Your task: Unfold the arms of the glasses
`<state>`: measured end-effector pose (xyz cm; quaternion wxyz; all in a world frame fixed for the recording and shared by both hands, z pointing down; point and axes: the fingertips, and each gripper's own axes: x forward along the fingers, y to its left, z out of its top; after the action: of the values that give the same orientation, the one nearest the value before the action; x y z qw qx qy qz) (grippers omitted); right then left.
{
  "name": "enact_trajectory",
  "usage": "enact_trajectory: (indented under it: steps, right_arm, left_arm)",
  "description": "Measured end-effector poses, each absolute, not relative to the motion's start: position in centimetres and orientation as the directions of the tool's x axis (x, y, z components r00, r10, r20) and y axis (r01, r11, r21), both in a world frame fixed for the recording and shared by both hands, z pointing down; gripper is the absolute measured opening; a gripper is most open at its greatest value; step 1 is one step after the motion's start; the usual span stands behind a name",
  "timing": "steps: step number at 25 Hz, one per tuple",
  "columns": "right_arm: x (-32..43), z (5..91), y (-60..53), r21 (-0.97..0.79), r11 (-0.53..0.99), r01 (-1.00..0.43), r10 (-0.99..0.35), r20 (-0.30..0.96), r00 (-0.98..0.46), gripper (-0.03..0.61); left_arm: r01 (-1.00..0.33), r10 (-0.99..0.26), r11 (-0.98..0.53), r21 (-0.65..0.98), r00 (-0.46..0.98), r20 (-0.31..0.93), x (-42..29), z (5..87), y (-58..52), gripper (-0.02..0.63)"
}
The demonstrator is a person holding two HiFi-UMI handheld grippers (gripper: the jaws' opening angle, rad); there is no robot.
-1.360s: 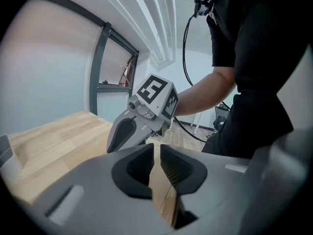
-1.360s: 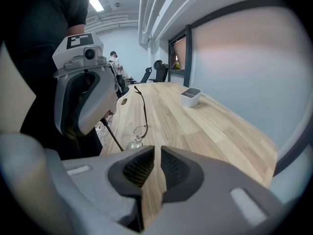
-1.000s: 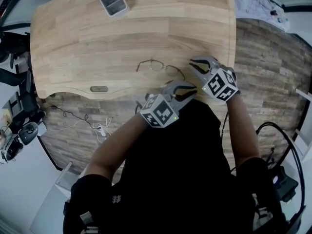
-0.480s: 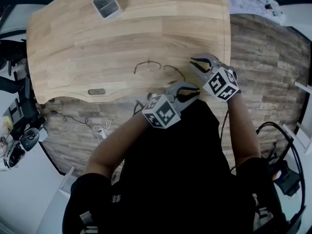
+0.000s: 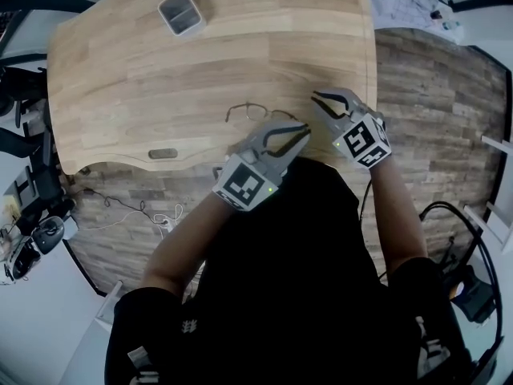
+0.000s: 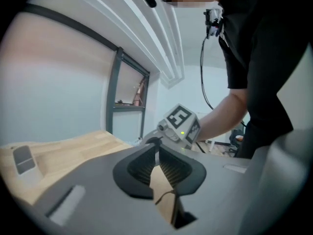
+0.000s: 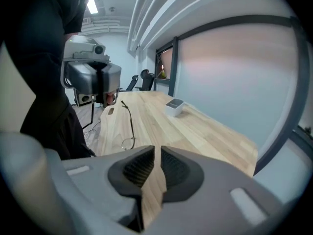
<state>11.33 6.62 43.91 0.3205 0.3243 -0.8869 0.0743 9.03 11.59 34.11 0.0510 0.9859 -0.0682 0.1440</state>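
Note:
Thin wire-framed glasses (image 5: 258,112) lie on the wooden table (image 5: 160,79) near its front edge; in the right gripper view the glasses (image 7: 128,141) show one lens and a long arm. My left gripper (image 5: 298,130) hovers just right of them above the table's edge. Its jaws are closing to a narrow wedge with nothing between them (image 6: 157,153). My right gripper (image 5: 330,101) hangs further right near the table's corner, with a thin slit and nothing held (image 7: 157,153).
A small grey box (image 5: 181,12) stands at the far side of the table. A dark oval slot (image 5: 163,153) sits in the front edge at the left. Cables and chair bases lie on the brick-patterned floor (image 5: 425,111).
My left gripper has risen and swung from in front of the table's edge up to just right of the glasses, its jaws narrower. The right gripper has hardly shifted. The glasses lie as before.

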Motion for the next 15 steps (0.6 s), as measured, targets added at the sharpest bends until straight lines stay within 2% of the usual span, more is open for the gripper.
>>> enact_trajectory:
  steps: [6, 12, 15]
  right_arm:
    - [9.9, 38.6, 5.4, 0.066, 0.689, -0.722, -0.661, 0.466, -0.588, 0.031]
    - [9.4, 35.0, 4.3, 0.046, 0.573, -0.819, -0.775, 0.356, -0.522, 0.017]
    - [10.2, 33.5, 3.6, -0.025, 0.503, -0.864, -0.818, 0.308, -0.485, 0.014]
  left_arm:
    - [-0.408, -0.388, -0.912, 0.044, 0.893, 0.227, 3.8, 31.2, 4.9, 0.008]
    - [-0.568, -0.545, -0.823, 0.026, 0.801, 0.249, -1.9, 30.9, 1.2, 0.006]
    - [-0.654, -0.632, -0.756, 0.012, 0.735, 0.246, -4.9, 30.8, -0.3, 0.006]
